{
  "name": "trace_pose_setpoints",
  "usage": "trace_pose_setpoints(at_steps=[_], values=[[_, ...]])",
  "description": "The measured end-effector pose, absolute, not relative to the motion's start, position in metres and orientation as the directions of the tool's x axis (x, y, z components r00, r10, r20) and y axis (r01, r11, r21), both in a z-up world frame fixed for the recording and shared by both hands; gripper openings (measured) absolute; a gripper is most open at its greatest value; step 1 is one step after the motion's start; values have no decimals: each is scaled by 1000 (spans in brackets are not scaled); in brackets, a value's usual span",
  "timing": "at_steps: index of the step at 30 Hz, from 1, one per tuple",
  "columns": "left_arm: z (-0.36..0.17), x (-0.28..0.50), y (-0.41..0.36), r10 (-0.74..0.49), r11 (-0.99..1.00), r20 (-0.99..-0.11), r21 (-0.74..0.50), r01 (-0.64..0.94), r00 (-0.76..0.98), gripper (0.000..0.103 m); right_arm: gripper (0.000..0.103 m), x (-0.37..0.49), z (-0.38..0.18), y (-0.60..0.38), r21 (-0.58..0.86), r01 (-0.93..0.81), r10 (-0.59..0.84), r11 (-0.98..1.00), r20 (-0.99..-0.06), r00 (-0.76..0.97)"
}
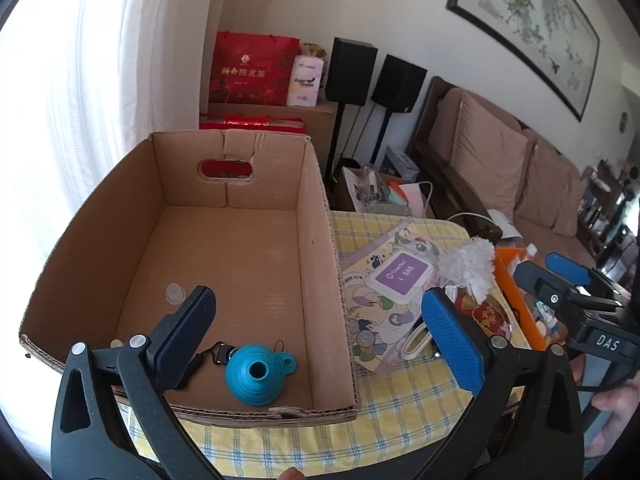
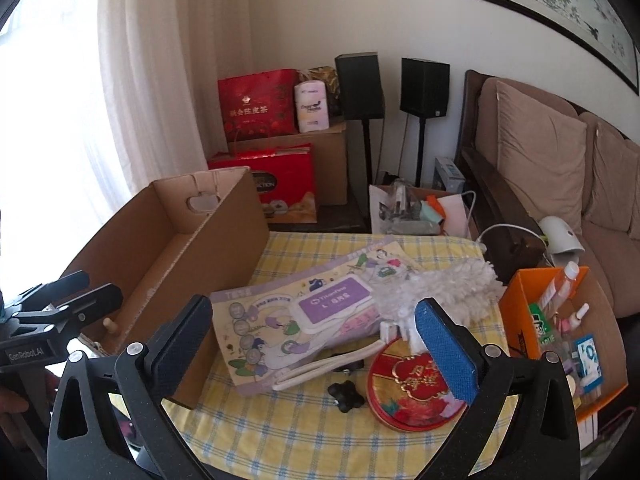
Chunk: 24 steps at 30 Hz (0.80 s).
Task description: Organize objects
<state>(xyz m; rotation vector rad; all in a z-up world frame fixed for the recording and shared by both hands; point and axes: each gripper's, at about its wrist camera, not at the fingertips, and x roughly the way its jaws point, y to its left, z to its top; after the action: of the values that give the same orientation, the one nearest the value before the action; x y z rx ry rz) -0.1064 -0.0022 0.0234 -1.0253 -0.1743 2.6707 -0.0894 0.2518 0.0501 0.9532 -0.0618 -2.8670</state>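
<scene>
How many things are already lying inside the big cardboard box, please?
3 show: a blue funnel near the front wall, a black strap just left of it, and a small clear cap farther left. The left gripper may hide more.

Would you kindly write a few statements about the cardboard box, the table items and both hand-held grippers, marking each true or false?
1. A teal funnel lies inside the cardboard box. True.
2. The left hand-held gripper is shut on the funnel. False: its jaws stand wide open and hold nothing.
3. The round red tin sits on the yellow checked tablecloth. True.
4. The wipes pack with the purple label is already in the cardboard box. False: it lies on the table, outside the box.
5. The right hand-held gripper is open. True.
6. The orange box holds nothing. False: bottles and small packages stand in it.
</scene>
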Motion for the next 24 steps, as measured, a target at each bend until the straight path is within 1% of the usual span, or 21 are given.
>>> trace_pose_setpoints(at_steps=[5,20,24], values=[[24,-104,21,281,-960,-635,-177,-219,-720,103,102,-83,51,271,70,64,-93,-995,-594,-799],[16,-110,74,329,-943,-637,-177,-283,-697,103,102,-72,45,321,59,-14,-25,-998,-604,-797],[14,-109,94,326,-940,-639,-142,-311,-697,103,102,-69,41,336,64,-36,-11,-997,-613,-790]])
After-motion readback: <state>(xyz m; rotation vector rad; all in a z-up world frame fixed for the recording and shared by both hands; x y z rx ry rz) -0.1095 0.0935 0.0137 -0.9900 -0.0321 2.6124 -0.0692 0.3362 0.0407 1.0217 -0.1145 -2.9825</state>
